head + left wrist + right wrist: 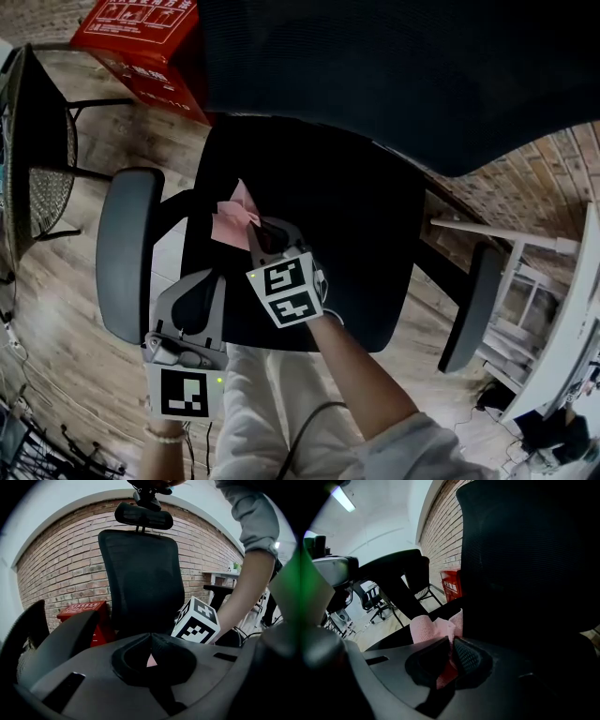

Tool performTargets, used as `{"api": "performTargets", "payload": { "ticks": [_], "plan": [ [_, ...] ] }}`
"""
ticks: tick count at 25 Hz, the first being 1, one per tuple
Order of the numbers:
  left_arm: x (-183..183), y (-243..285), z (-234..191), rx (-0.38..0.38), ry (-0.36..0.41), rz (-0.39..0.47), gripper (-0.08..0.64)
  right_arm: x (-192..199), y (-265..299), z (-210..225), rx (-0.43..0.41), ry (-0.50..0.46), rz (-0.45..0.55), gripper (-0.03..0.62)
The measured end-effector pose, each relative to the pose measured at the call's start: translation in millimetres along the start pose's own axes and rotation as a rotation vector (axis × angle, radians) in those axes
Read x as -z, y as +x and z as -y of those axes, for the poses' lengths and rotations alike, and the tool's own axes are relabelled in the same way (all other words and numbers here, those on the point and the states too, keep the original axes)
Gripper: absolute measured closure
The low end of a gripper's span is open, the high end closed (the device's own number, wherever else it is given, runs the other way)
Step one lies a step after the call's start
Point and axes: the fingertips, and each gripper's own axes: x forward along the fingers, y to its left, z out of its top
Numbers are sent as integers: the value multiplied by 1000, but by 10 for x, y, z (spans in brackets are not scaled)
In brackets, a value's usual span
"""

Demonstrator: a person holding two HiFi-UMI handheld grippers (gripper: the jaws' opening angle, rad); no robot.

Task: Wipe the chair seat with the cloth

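Observation:
The black chair seat (pixel 356 234) fills the middle of the head view. A pink cloth (pixel 234 214) lies bunched on its left part. My right gripper (pixel 259 231) is shut on the cloth's near edge; in the right gripper view the pink cloth (pixel 433 627) is pinched between the closed jaws of the right gripper (pixel 451 648) and rises in folds beyond them. My left gripper (pixel 208 283) hovers at the seat's front-left edge, beside the right one, with its jaws together. In the left gripper view the left gripper (pixel 150 639) is shut; a pink sliver shows behind the tips.
The chair's mesh backrest (pixel 394 75) looms at the top. Grey armrests flank the seat at left (pixel 127 248) and right (pixel 473 305). A red box (pixel 141 42) stands on the wooden floor behind, a black wire chair (pixel 42 178) at far left, white furniture (pixel 562 309) at right.

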Motion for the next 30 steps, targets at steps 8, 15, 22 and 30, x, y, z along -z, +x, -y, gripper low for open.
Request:
{"api": "performTargets", "payload": {
  "ticks": [8,15,22,30],
  "plan": [
    [-99,117,141,48,34,14,541,282,-262,427,137,90,-31,543],
    [-143,220,368,105,83,15,541,712,-716,879,285,158,-68,543],
    [-218,316,564,161,109,20,541,1089,-1257,1325,457,249,-85,543],
    [-310,373,735,214,140,24,541,1552,-2003,1676,659,352,-113,543]
  ]
}}
